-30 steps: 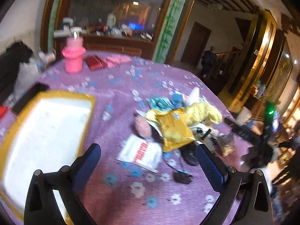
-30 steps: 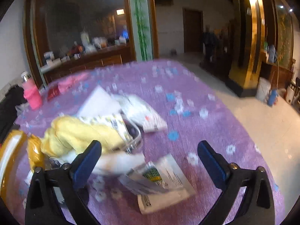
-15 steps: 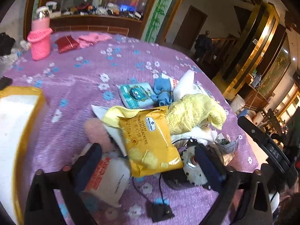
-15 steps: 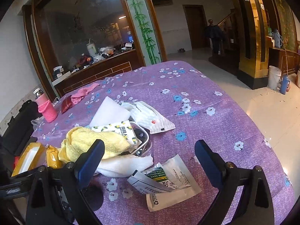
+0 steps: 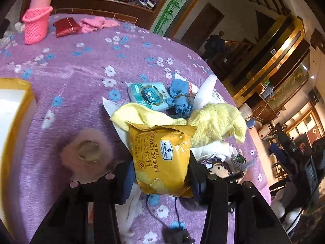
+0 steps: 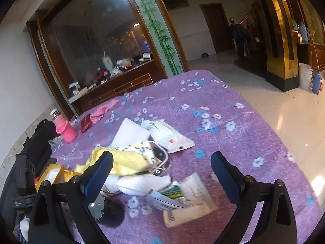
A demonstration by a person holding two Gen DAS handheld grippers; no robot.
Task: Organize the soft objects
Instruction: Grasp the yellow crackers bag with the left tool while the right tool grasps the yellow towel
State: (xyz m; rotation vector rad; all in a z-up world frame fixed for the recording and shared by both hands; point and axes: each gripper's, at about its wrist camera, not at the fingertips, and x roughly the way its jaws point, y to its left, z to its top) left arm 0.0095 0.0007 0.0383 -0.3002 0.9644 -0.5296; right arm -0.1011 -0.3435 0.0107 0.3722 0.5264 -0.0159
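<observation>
My left gripper point(image 5: 161, 180) is shut on a yellow cheese cracker bag point(image 5: 162, 158), its fingers pressing both sides of the bag. Behind the bag lie a yellow towel point(image 5: 211, 120), a blue cloth point(image 5: 180, 97), a teal tissue pack point(image 5: 148, 95) and a pink fluffy item point(image 5: 87, 152). My right gripper point(image 6: 161, 174) is open and empty above the pile. In the right wrist view the yellow towel point(image 6: 124, 160), a white soft item point(image 6: 142, 184) and paper packets point(image 6: 186, 199) lie below it.
A yellow-rimmed white tray point(image 5: 14, 109) stands at the left. A pink bottle point(image 5: 37, 20), a red pouch point(image 5: 67, 27) and a pink cloth point(image 5: 97, 23) sit at the far side of the purple flowered tablecloth point(image 5: 85, 65). A black cable point(image 5: 176, 219) lies near.
My left gripper has moved forward to the pile and closed on the yellow cracker bag. The right gripper stayed open, shifting slightly.
</observation>
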